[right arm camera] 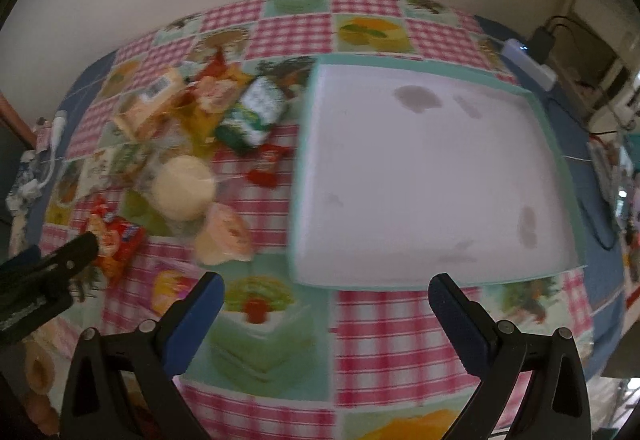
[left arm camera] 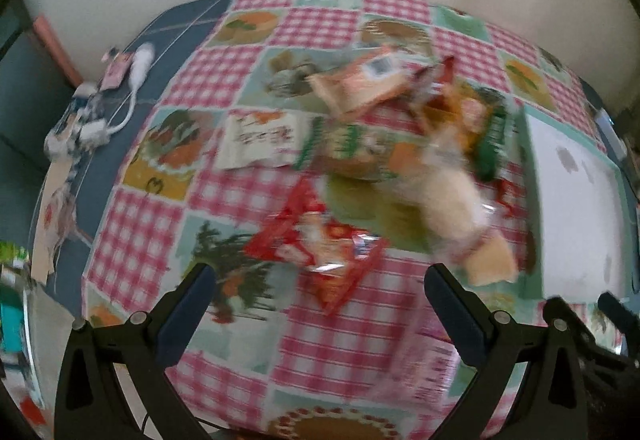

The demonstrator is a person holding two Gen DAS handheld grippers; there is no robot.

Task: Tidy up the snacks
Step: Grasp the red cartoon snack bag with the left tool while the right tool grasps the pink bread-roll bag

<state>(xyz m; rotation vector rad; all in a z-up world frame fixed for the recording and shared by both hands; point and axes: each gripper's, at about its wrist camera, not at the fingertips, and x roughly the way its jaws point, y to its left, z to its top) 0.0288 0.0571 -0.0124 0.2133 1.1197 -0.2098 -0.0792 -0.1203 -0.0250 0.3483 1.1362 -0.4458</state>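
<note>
I hold both the left gripper point(left arm camera: 320, 280) and the right gripper point(right arm camera: 326, 290) wide open, empty. The heaped foil snack packets point(right arm camera: 192, 143) lie left of the shallow teal-rimmed white tray point(right arm camera: 556, 143). Risk: overlapping wrappers may drag neighbours or slip out.

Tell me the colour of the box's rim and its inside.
The box has a teal-green rim and a white inside with faint grey smudges; the right wrist view shows it best.

Checked tablecloth point(right arm camera: 376, 336) bears snack packets point(right arm camera: 180, 143) and tray point(right arm camera: 560, 159).
</note>
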